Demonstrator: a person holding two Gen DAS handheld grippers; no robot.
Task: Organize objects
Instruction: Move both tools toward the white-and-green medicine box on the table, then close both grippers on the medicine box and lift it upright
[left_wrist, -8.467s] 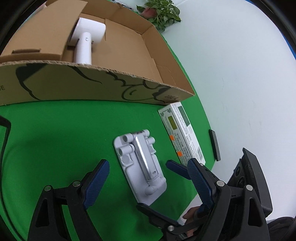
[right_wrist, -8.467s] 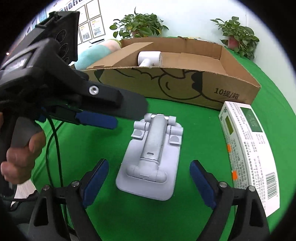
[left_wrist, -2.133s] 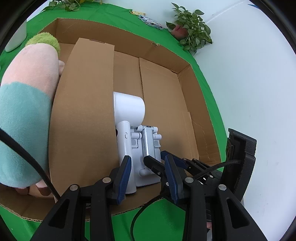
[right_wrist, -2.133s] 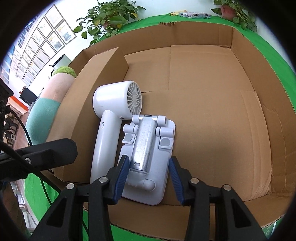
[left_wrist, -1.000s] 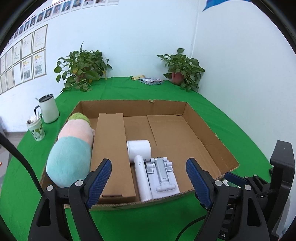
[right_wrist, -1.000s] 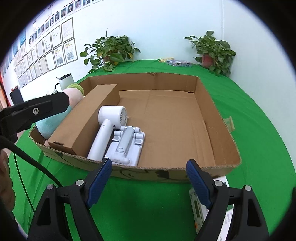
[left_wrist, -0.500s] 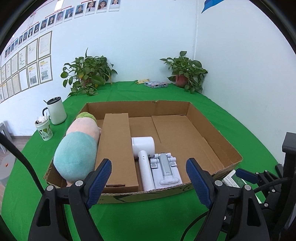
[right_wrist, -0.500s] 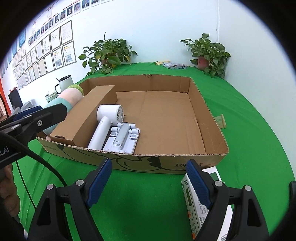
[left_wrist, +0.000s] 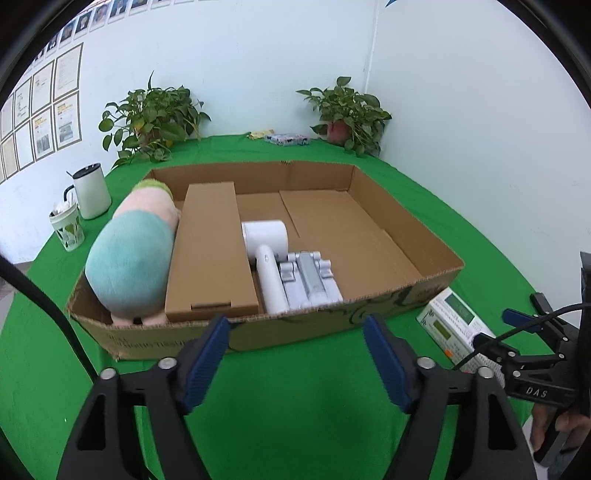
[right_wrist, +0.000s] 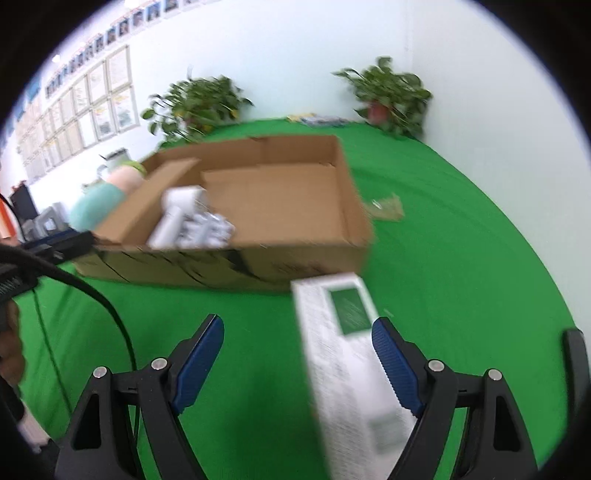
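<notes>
Both tongs gape with nothing held, the left gripper (left_wrist: 295, 354) having just narrowed slightly over bare green cloth (left_wrist: 295, 406), the right gripper (right_wrist: 297, 354) straddling without contact the white carton (right_wrist: 347, 354) lying before the cardboard box (right_wrist: 295, 258).

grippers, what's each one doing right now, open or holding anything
left gripper: open, holding nothing, jaws just narrowed slightly.
right gripper: open, holding nothing, white box lies between its fingers.

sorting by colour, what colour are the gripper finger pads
Blue pads on black arms, clearest in the left wrist view.
</notes>
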